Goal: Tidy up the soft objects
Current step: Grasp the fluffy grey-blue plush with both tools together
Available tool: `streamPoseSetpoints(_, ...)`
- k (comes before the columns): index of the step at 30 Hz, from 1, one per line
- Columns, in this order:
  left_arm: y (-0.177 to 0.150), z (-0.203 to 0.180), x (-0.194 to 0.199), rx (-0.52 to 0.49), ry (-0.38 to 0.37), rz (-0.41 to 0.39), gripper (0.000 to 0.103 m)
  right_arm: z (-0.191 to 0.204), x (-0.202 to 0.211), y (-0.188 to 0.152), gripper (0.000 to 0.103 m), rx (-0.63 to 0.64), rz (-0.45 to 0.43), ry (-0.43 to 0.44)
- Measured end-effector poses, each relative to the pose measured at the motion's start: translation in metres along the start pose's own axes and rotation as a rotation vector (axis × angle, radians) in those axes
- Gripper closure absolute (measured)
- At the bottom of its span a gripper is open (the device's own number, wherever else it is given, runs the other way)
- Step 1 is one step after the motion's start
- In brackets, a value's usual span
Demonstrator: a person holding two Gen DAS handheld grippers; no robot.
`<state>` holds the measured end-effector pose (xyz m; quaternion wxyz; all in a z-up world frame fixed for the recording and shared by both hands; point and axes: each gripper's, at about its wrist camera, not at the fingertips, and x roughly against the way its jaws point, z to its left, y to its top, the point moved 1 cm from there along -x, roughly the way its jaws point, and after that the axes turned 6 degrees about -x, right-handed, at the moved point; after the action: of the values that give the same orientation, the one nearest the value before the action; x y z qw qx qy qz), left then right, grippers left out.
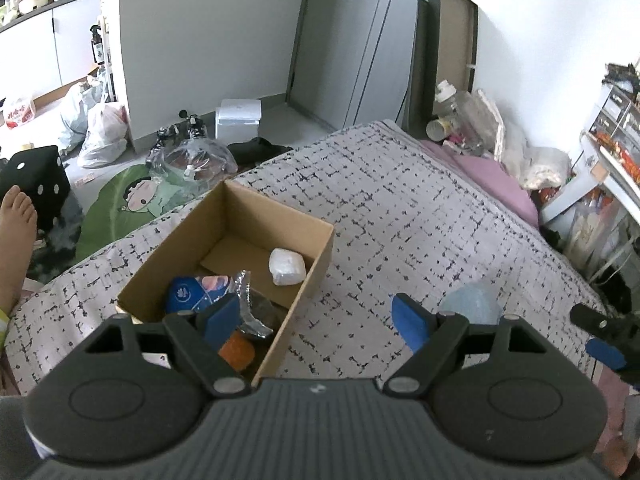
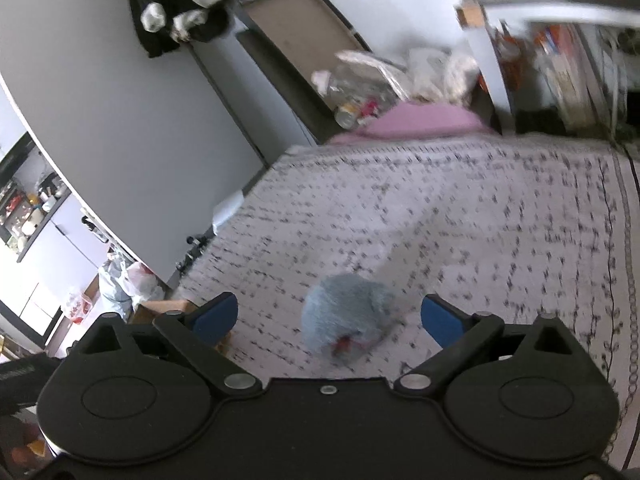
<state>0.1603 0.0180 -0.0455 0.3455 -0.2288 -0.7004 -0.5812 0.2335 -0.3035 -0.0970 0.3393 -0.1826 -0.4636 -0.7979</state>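
My left gripper [image 1: 316, 322] hangs over the patterned bedspread [image 1: 400, 208] with its blue pads spread wide and nothing between them. Under and just beyond my left finger sits the open cardboard box [image 1: 280, 216]. Inside it, nearest that finger, lie a blue packet [image 1: 186, 292], a crinkled silver wrapper [image 1: 246, 292] and an orange soft thing [image 1: 237, 350] partly hidden by the finger; farther in, against the box's right wall, rests a white soft lump [image 1: 287, 266]. Past my right finger, a pale blue fluffy ball [image 1: 474, 304] lies on the bedspread, outside the box and well apart from it. At the far right edge of that view the tip of my right gripper [image 1: 604, 350] shows.

In the blurred right wrist view, my right gripper [image 2: 329, 320] is also spread wide and empty. Left of its left finger a corner of the cardboard box [image 2: 164, 307] peeks out. The pale blue fluffy ball [image 2: 348, 312] lies between the two fingers, on the bedspread [image 2: 460, 208], touching neither pad. A small red patch shows on its near side. Far ahead, a pink pillow [image 2: 420, 120] lies at the bed's end.
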Motion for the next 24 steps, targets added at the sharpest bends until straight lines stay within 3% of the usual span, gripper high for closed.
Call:
streamPoseSetpoints(15, -0.012, -0.048, -0.033, -0.059, 0.014, 0.058, 0.021, -0.033, -0.051, -0.008, 0.012, -0.081, 0.181, -0.016)
streamPoseSetpoints(24, -0.013, -0.069, -0.072, -0.092, -0.018, 0.085, 0.021, -0.043, -0.091, -0.009, 0.025, -0.103, 0.266, -0.07)
